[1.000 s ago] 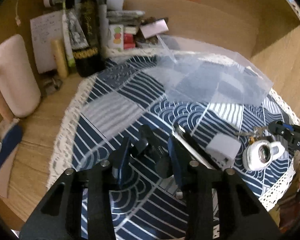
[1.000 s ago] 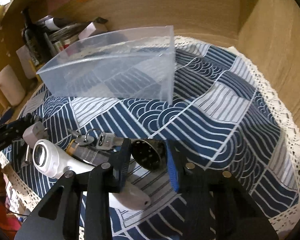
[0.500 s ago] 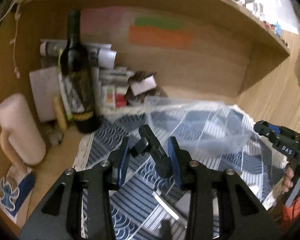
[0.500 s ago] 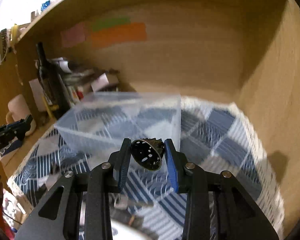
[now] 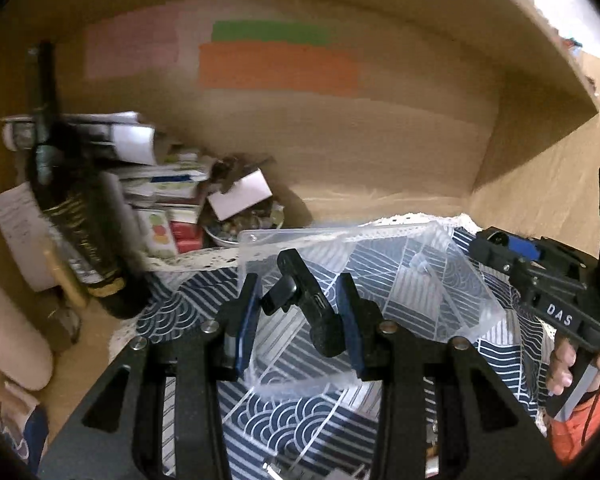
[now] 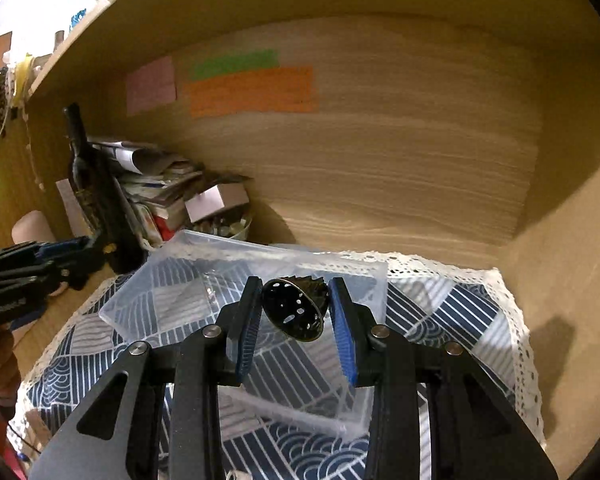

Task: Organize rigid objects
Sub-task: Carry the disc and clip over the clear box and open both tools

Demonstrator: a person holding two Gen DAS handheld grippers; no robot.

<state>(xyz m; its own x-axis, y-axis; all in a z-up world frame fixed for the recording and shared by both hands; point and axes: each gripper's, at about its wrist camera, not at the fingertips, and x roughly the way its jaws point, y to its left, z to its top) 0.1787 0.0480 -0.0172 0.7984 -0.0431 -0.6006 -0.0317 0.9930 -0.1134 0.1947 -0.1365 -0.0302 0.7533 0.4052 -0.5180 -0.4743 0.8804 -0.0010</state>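
Observation:
My left gripper [image 5: 298,312] is shut on a black clip-like bracket [image 5: 308,304] and holds it in the air above a clear plastic bag [image 5: 380,280] that lies on the blue patterned cloth [image 5: 300,428]. My right gripper [image 6: 294,312] is shut on a round black perforated metal piece [image 6: 294,308], also lifted above the same bag [image 6: 180,292]. The right gripper shows in the left wrist view [image 5: 540,288] at the right, and the left gripper shows in the right wrist view [image 6: 32,272] at the left.
A dark wine bottle [image 5: 72,216] stands at the back left beside stacked papers and boxes [image 5: 168,200] and a bowl of small items [image 5: 244,224]. A pale roll [image 5: 8,328] lies at far left. Wooden walls [image 6: 420,160] close the back and right.
Both grippers have risen from the cloth with their objects and now hover over the bag. The small items on the cloth have dropped out of view below.

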